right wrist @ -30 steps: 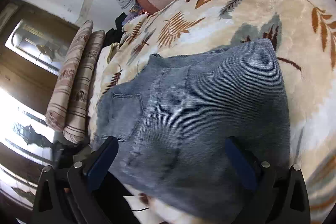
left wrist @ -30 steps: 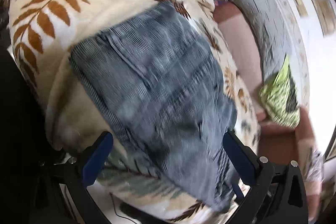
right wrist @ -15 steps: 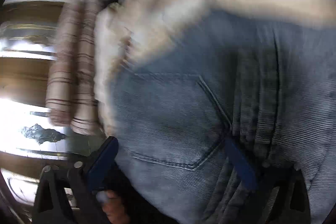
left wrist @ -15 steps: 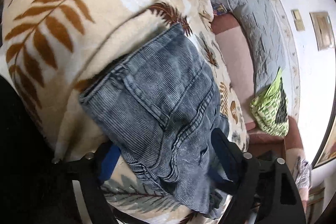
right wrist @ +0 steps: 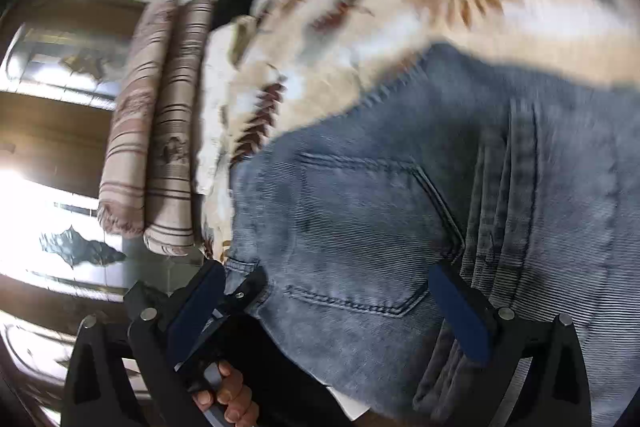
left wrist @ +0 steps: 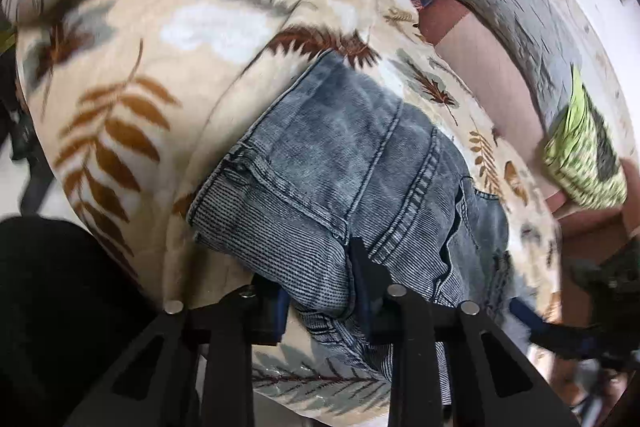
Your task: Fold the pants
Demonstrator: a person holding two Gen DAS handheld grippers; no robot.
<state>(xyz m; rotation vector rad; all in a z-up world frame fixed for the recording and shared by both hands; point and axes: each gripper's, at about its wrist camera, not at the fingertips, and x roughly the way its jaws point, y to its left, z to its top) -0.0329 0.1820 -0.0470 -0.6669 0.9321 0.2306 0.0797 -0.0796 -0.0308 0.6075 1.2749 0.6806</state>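
Note:
Folded grey-blue jeans [left wrist: 352,163] lie on a cream blanket with leaf prints [left wrist: 132,75]. My left gripper [left wrist: 320,287] is shut on the near edge of the jeans, pinching the folded denim between its blue pads. In the right wrist view the jeans [right wrist: 400,211] fill the lower middle, back pocket facing up. My right gripper [right wrist: 332,311] is open, its fingers straddling the pocket area. The left gripper [right wrist: 192,307] and the hand holding it show at the lower left of the right wrist view.
Two rolled striped cushions [right wrist: 156,131] lie at the bed's far side by a wooden cabinet [right wrist: 48,131]. A grey pillow [left wrist: 508,7] and a green patterned cloth [left wrist: 584,155] lie on a pink sheet [left wrist: 488,67] beyond the blanket.
My left gripper has closed from wide open onto the near edge of the jeans. My right gripper has moved in low over the back pocket and stays open.

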